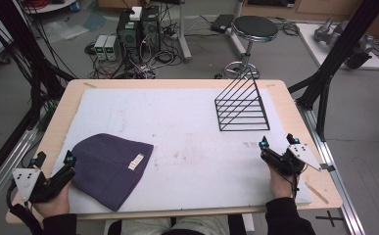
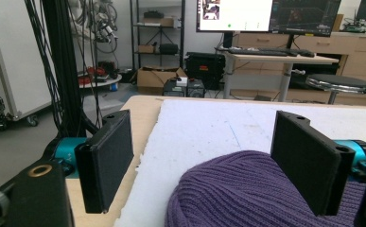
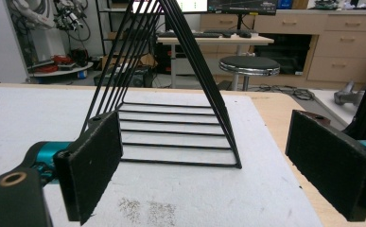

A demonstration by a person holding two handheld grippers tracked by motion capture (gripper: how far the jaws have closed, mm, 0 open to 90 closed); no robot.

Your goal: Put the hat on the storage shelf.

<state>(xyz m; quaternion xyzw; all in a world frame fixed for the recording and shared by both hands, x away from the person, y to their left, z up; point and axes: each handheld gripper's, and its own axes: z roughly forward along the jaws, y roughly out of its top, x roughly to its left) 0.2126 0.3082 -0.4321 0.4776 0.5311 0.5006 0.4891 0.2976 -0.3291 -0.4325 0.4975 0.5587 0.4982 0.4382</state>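
**Both grippers spread wide, beanie untouched at the left**

While the left gripper (image 2: 202,161) hangs with its jaws spread far apart, the crown of a purple beanie (image 2: 247,189) bulges up between and just beyond them, and nothing is pinched. In the left gripper view the right-hand pad stands in front of the knit; whether it touches the wool cannot be told. The hat is ribbed, dark violet, lying flat and rounded on the white foam mat (image 1: 187,127), with a small pale label (image 1: 136,161) sewn near its folded edge (the print on it is too small to read). It sits at the near left of the mat, just beside the left gripper (image 1: 70,159) in the high view.

The right gripper (image 3: 204,170) is likewise wide open and empty, its pads framing a black wire rack (image 3: 171,94) that stands a little way ahead on the mat. In the high view that rack (image 1: 242,105) rises as a slanted triangular frame with level bars, holding nothing, at the far right of the mat, apart from the right gripper (image 1: 264,147).

Both hands grip their tools low at the near edge of the wooden table (image 1: 299,127), dark sleeves entering from below, each gripper angled inward and forward. A black stool (image 1: 254,28) stands beyond the table.
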